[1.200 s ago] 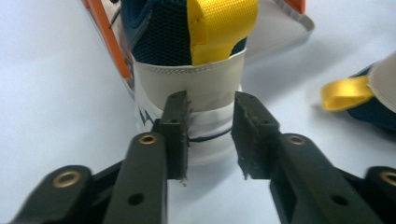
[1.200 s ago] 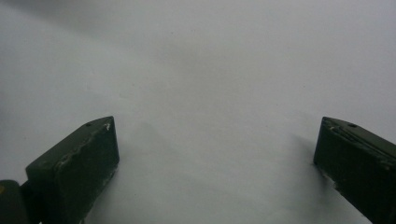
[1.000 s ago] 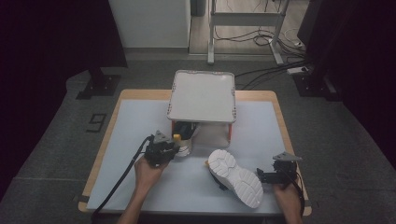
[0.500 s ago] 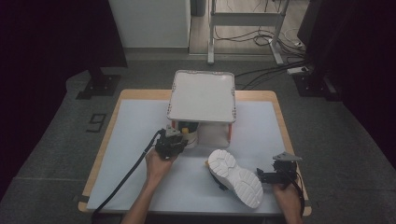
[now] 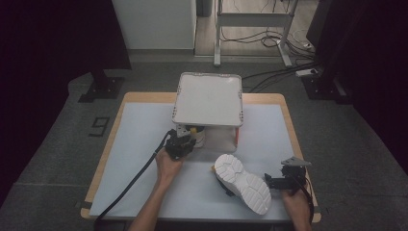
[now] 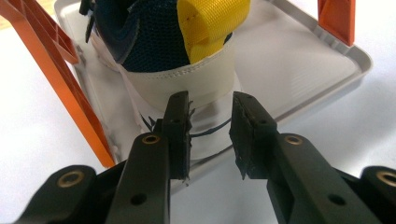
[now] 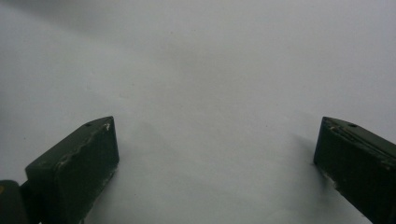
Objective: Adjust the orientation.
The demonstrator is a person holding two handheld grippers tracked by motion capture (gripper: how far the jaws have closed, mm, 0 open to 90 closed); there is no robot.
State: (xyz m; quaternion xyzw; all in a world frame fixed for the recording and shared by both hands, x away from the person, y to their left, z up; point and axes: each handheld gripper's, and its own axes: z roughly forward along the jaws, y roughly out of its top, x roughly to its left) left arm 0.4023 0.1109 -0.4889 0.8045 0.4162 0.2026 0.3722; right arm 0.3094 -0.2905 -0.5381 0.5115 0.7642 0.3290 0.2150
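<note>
the left gripper (image 6: 210, 135) stands at the open front of the rack (image 5: 208, 98), its jaws drawn close with a narrow gap between them and nothing clamped. just past their tips, on the rack's grey lower tray (image 6: 299, 70), sits a white shoe (image 6: 182, 51) with a navy lining and a yellow pull tab (image 6: 210, 23), heel toward the jaws. an orange leg (image 6: 60, 79) rises left of them. the second white shoe (image 5: 242, 183) lies sole up beside the right gripper (image 7: 215, 154), whose jaws stand wide apart over bare white table (image 7: 210, 70).
</note>
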